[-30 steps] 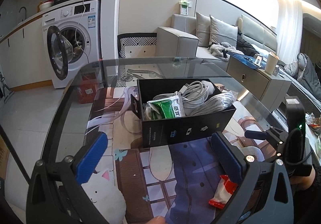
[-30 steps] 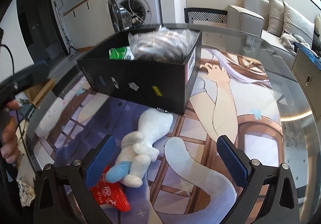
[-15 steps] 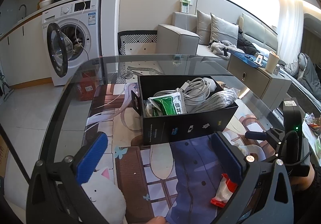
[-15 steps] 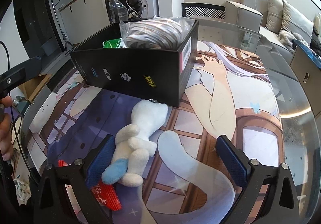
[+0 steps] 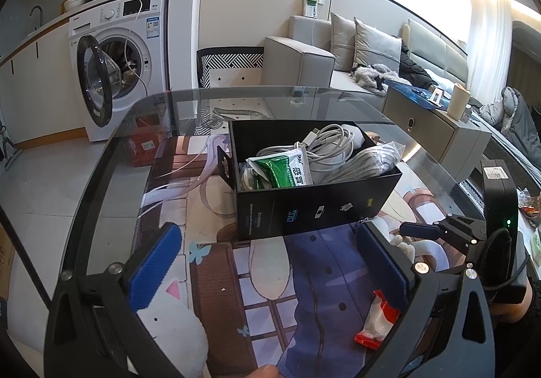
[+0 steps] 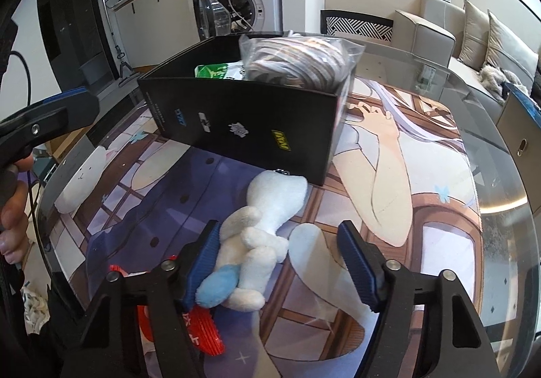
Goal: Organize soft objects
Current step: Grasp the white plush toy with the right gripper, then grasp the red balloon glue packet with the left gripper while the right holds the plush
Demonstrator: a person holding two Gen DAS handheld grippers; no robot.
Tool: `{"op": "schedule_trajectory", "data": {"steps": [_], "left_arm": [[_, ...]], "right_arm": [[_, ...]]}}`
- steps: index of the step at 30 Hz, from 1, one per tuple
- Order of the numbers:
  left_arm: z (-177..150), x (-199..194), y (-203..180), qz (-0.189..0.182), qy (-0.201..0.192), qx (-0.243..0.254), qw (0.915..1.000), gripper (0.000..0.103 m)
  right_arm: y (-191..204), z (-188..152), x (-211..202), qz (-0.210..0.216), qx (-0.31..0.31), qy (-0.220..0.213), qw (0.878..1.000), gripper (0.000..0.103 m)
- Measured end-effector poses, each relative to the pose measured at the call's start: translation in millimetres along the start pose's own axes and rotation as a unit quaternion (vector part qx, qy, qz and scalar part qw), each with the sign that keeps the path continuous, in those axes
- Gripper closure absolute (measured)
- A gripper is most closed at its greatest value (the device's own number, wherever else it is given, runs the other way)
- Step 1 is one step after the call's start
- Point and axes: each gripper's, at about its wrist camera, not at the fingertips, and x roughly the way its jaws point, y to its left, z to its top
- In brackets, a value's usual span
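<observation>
A black box stands mid-table, holding a green packet, a white cable coil and a bagged grey bundle. A white plush toy with a blue foot lies just in front of the box. My right gripper is open, its fingers on either side of the toy, the left pad touching it. My left gripper is open and empty over the mat. A white cat-face plush lies under its left finger.
A red-and-white snack packet lies on the printed mat near the table's front. The glass table edge curves at the left. A washing machine and a sofa stand behind.
My right gripper has moved forward and down over the white plush toy and its jaws have narrowed around it. The left gripper has drifted only slightly.
</observation>
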Motion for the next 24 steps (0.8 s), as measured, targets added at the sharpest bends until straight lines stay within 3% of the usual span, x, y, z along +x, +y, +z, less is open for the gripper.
{"op": "schedule_trajectory", "data": {"steps": [9,24], "left_arm": [[-1.4,2.4,-1.7,-0.003,0.004,0.001,1.0,0.0],[-5.5,5.7,-11.7,-0.019,0.019,0.023,0.9994,0.0]], "right_arm": [[8.5,-1.3,-3.0,0.028,-0.018,-0.008,0.999,0.064],[-4.7,-1.5,-39.1,0.036,-0.001,-0.057,0.998,0.067]]}}
